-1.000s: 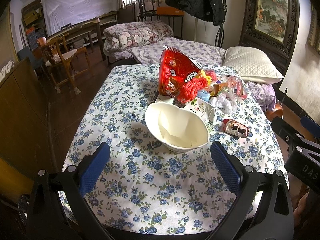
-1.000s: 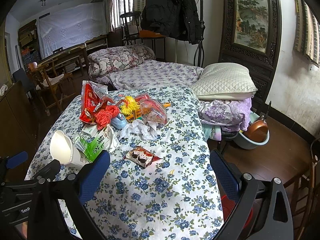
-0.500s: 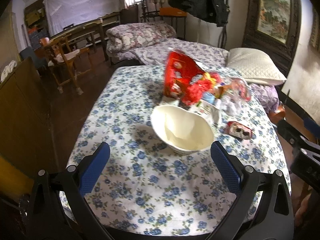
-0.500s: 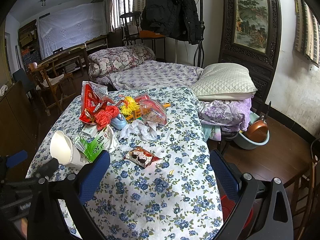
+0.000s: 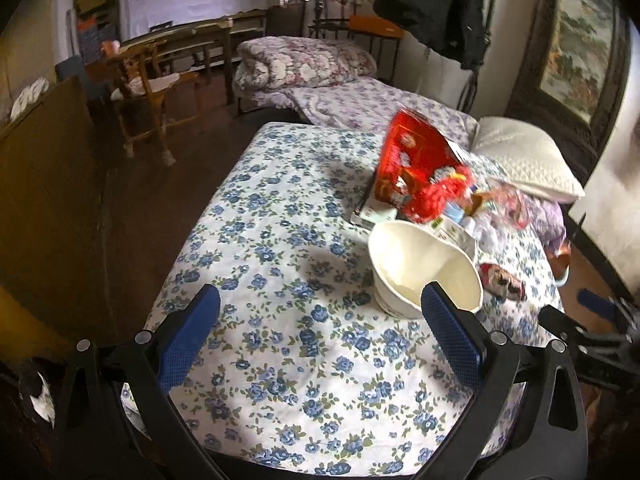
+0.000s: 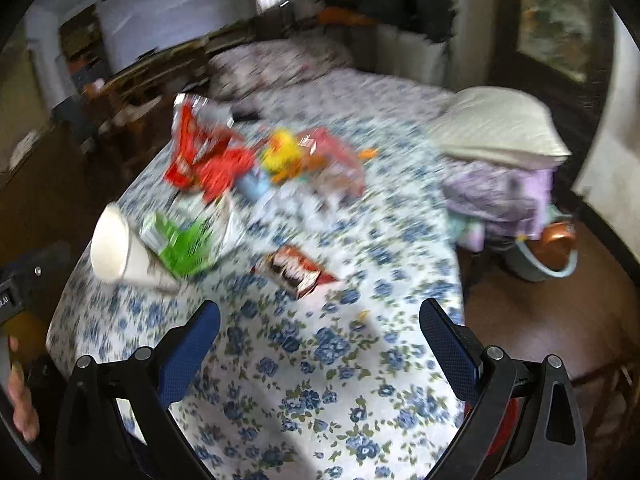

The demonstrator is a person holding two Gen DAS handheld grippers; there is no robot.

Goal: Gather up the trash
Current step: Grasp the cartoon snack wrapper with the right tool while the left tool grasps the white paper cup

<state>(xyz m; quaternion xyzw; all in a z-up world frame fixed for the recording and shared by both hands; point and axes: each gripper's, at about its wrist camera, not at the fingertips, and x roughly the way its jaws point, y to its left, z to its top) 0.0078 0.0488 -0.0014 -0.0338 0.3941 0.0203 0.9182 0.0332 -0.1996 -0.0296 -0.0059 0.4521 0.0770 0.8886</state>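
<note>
Trash [image 6: 256, 168] beside tipped white cup [image 5: 424, 268] (nothing inside), tongs apart.

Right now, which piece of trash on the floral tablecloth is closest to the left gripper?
The crushed white paper bowl, tipped on its side with its mouth facing the left gripper, beside its right finger. The red snack bag and small dark red wrapper lie farther off.

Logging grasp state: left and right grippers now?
Left gripper: open, empty.
Right gripper: open, empty.

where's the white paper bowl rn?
Left wrist view: white paper bowl lies tipped on the floral cloth, right of centre, just beyond the left tongs' right finger, before the red bag.
</note>
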